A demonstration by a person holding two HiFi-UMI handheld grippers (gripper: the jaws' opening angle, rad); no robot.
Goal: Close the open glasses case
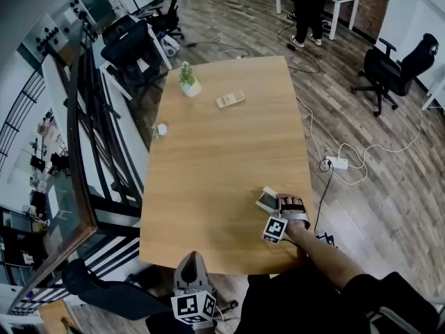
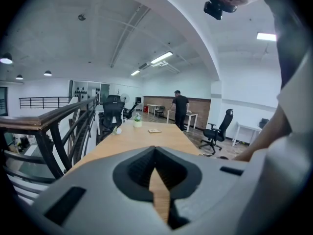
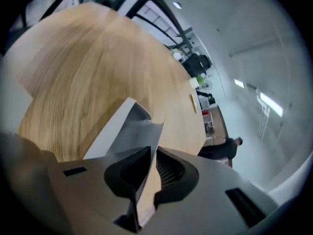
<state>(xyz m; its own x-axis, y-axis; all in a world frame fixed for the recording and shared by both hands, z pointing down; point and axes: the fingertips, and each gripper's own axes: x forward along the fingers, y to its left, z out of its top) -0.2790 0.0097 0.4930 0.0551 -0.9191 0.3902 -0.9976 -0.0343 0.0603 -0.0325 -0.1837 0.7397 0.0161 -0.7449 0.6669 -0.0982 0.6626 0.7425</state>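
Note:
A grey glasses case lies near the front right corner of the wooden table. My right gripper is right at its near side. In the right gripper view the case is seen close up, its thin grey lid raised, and the lid's edge runs into the slit between the jaws. The right gripper stands a sliver open, and its pads are not clearly pressing on the lid. My left gripper hangs off the table's front edge, far from the case. In its own view the left gripper is shut and empty.
At the table's far end stand a small potted plant, a flat remote-like object and a small white object. A black railing runs along the left. Office chairs, floor cables and a person are beyond.

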